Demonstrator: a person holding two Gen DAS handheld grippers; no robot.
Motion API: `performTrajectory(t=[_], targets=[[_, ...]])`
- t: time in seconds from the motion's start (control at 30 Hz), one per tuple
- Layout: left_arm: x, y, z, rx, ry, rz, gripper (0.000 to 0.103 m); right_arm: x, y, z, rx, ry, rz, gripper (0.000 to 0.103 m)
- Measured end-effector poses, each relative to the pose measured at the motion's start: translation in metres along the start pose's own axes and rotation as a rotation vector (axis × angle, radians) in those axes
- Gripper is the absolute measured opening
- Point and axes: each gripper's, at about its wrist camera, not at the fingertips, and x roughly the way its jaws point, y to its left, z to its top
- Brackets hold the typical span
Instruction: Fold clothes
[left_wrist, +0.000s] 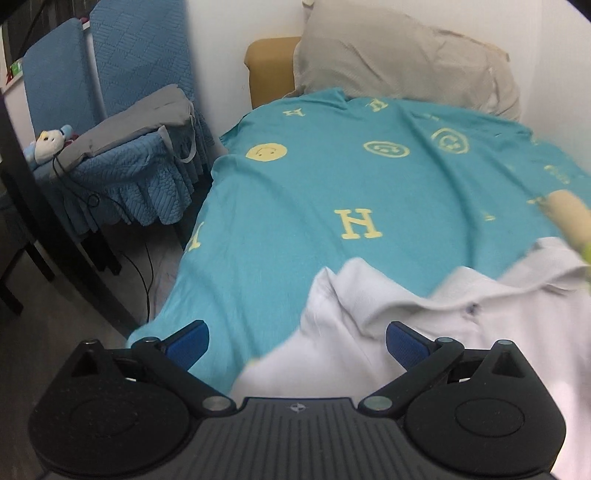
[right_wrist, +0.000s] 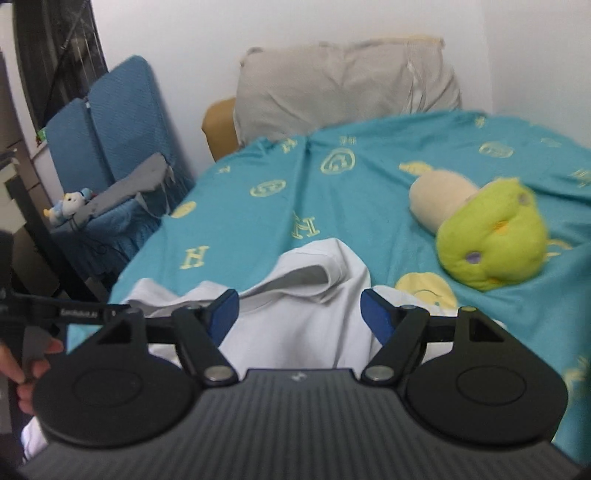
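Your left gripper (left_wrist: 297, 341) hangs released, its blue pads spread wide over the near edge of the bed with nothing between them. Below and ahead of it, from about 12 to 3 o'clock in the left wrist view, lies the white polo shirt (left_wrist: 406, 332): collar up, a small dark button showing at the placket, the cloth rumpled on the teal bedsheet (left_wrist: 314, 184). The sheet is printed in pale yellow with the letter "H" and with smiley faces, some solid and some in outline.

Your right gripper (right_wrist: 299, 314) is also released, jaws apart, hovering just above the same shirt (right_wrist: 306, 317); in the right wrist view the shirt sits dead centre between the pads, with a fold of fabric rising at 12 o'clock. On the dark bar at 9 o'clock of this view there is small white lettering, too blurred to read for certain. Fingers (right_wrist: 37, 365) of your hand show at the lower left edge, wrapped round a handle.

At 2 o'clock from the right gripper a plush toy (right_wrist: 487, 236) with a lime green head and a beige body lies on the sheet, well apart from the shirt. A grey pillow (right_wrist: 343, 85) leans against the white wall at 12 o'clock, beside a tan headboard (left_wrist: 271, 70). At 10 o'clock stand chairs in blue quilted covers (left_wrist: 110, 74), with a grey garment (left_wrist: 136, 122) draped on a seat and a small white and blue soft toy (left_wrist: 48, 142) next to it. A black cable (left_wrist: 146, 273) trails down to the floor by the bed.
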Motion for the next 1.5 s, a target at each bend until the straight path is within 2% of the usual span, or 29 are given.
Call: performTrajectory(t=[0.07,0.13,0.27,0.4,0.53,0.57,0.6,0.67,0.7,0.83,0.93,1.07,1.1,1.27,1.5], targets=[[-0.023,0.007,-0.008,-0.020,-0.001,-0.031,0.103,-0.029,0.009,-0.016,0.005,0.007,-0.029,0.074],[-0.070,0.009,-0.026,-0.046,-0.029,-0.059,0.103,-0.057,0.019,-0.042,-0.009,0.020,-0.061,0.074],[-0.158,0.007,-0.074,-0.055,-0.120,-0.068,0.103,-0.097,0.044,-0.106,-0.089,0.025,-0.126,0.074],[-0.240,0.010,-0.131,-0.042,-0.210,-0.034,0.103,-0.114,0.049,-0.143,-0.054,0.059,-0.124,0.074],[-0.301,0.012,-0.187,-0.115,-0.227,-0.013,0.103,-0.113,0.052,-0.162,-0.082,0.059,-0.144,0.074],[-0.314,0.012,-0.198,-0.128,-0.222,-0.021,0.103,-0.112,0.054,-0.164,-0.105,0.061,-0.149,0.076],[-0.326,0.011,-0.210,-0.140,-0.216,-0.030,0.103,-0.110,0.057,-0.167,-0.127,0.063,-0.153,0.084],[-0.342,0.009,-0.231,-0.150,-0.216,-0.038,0.103,-0.106,0.061,-0.172,-0.173,0.067,-0.161,0.088],[-0.346,0.008,-0.240,-0.147,-0.213,-0.042,0.103,-0.104,0.064,-0.175,-0.195,0.069,-0.166,0.095],[-0.341,-0.004,-0.260,-0.142,-0.183,-0.057,0.103,-0.103,0.062,-0.178,-0.201,0.073,-0.155,0.096],[-0.326,-0.007,-0.261,-0.150,-0.151,-0.065,0.103,-0.103,0.064,-0.178,-0.203,0.075,-0.161,0.096],[-0.315,-0.009,-0.258,-0.154,-0.150,-0.058,0.103,-0.103,0.061,-0.178,-0.185,0.080,-0.150,0.098],[-0.312,-0.010,-0.257,-0.152,-0.151,-0.056,0.103,-0.103,0.060,-0.177,-0.181,0.081,-0.146,0.102],[-0.315,-0.007,-0.260,-0.166,-0.141,-0.043,0.103,-0.101,0.061,-0.178,-0.184,0.089,-0.148,0.103],[-0.329,0.006,-0.256,-0.258,-0.134,-0.087,0.103,-0.102,0.061,-0.178,-0.183,0.089,-0.147,0.103]])
